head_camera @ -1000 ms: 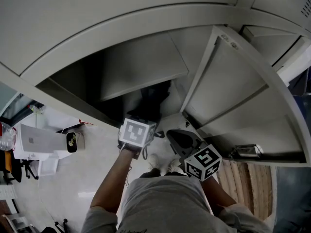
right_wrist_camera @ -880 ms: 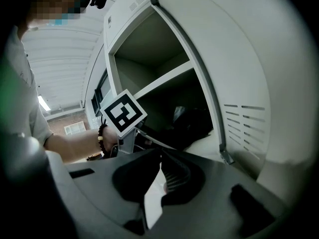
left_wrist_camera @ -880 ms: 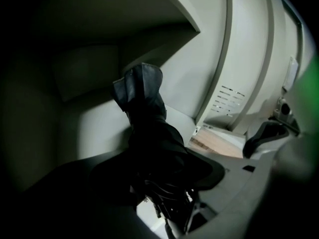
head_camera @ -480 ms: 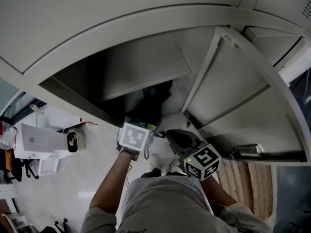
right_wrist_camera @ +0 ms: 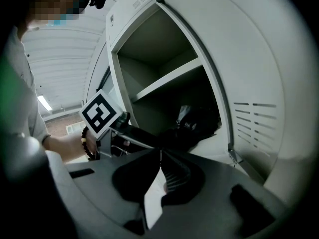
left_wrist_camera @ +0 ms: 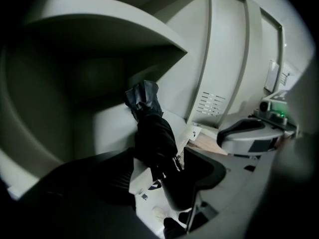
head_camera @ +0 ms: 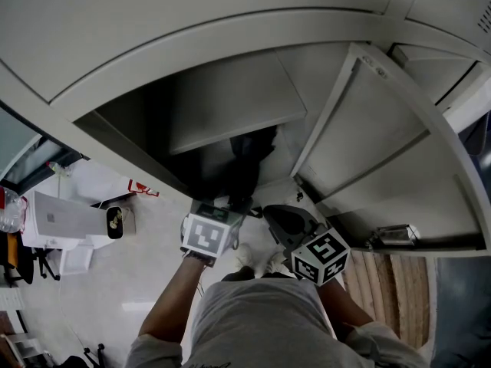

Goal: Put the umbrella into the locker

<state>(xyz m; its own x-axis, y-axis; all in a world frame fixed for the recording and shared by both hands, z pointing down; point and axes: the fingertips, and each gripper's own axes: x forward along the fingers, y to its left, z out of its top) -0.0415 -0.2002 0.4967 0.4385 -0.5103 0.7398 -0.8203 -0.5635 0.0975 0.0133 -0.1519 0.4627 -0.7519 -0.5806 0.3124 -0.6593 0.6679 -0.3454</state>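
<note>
Inside the locker (head_camera: 230, 121), the umbrella (left_wrist_camera: 149, 128) is lying released; the left gripper (left_wrist_camera: 159, 156) jaws, having just been opening, are flanking its near end without pressing. The right gripper (right_wrist_camera: 159, 153) is hovering closed and empty; seemingly only withdrawal is remaining.

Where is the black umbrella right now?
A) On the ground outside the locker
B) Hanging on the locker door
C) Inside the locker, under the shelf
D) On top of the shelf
C: the black umbrella lies on the bottom of the open locker, beneath its shelf.
</note>
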